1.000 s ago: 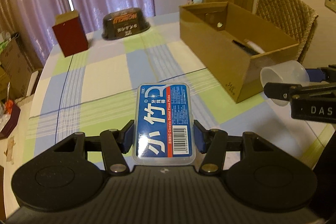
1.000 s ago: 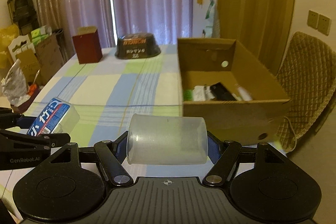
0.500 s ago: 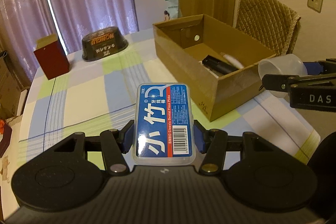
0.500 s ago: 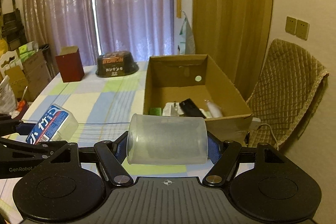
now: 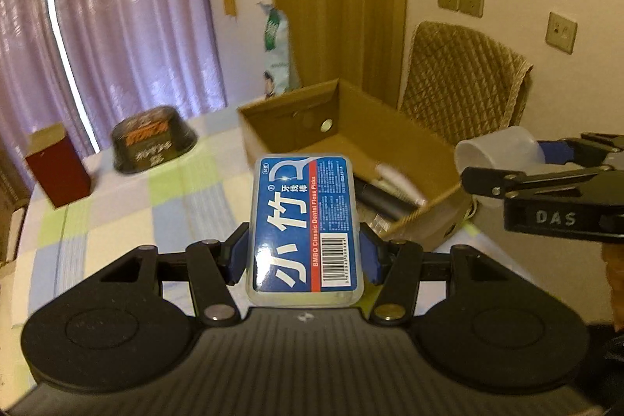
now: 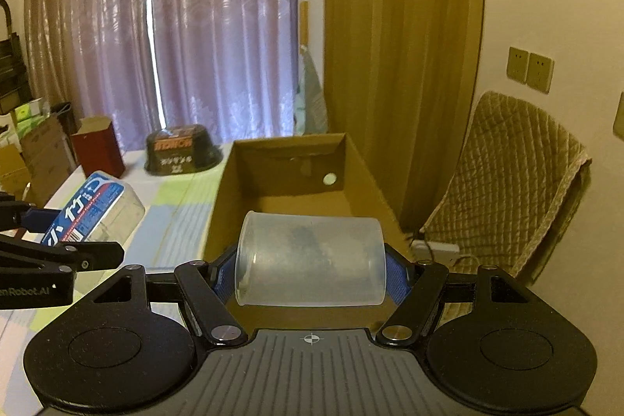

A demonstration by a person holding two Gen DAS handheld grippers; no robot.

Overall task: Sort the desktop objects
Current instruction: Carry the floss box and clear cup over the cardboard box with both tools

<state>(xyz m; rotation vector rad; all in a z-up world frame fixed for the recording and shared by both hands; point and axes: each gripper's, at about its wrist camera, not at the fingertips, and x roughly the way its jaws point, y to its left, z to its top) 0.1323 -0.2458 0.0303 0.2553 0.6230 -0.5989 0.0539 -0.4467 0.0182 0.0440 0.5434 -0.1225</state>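
Left gripper (image 5: 306, 256): jaws pinching the floss pick box (image 5: 305, 225), held above the desk (image 5: 117, 221). Right gripper (image 6: 311, 277): jaws pinching the translucent cup (image 6: 311, 259) on its side, over the cardboard box (image 6: 296, 162).

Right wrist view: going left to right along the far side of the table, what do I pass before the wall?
Red box → upturned black bowl → open cardboard box → quilted chair.
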